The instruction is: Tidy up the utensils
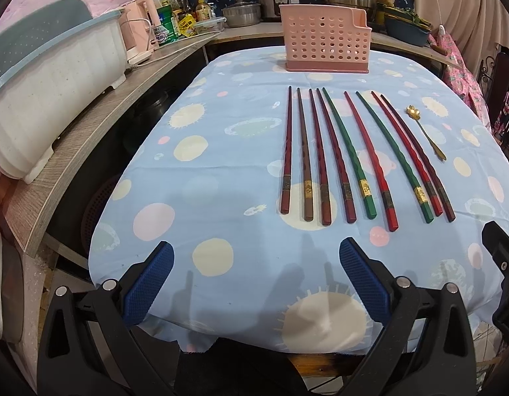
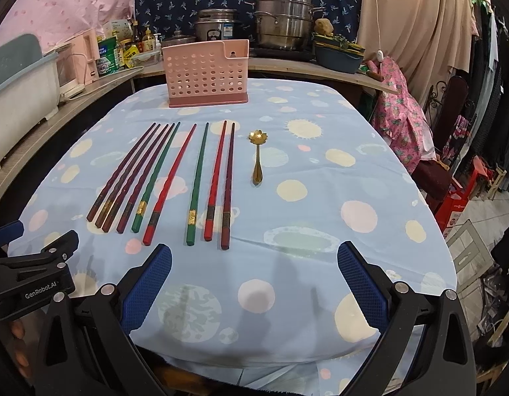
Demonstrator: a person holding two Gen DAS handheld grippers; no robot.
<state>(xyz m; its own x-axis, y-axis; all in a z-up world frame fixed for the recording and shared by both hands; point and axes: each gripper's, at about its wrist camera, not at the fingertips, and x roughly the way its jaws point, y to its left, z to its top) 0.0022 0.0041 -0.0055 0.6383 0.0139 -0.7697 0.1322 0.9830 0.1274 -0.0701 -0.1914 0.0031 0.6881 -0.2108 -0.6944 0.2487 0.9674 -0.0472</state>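
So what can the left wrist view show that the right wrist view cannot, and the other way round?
Only the left wrist view shows its own open left gripper whole and the full white dish rack on the side counter. Only the right wrist view shows its own open right gripper, the clothes rack and red stool at the right. Both share the pink holder, nine chopsticks, the gold spoon and the dotted tablecloth; nothing is held.
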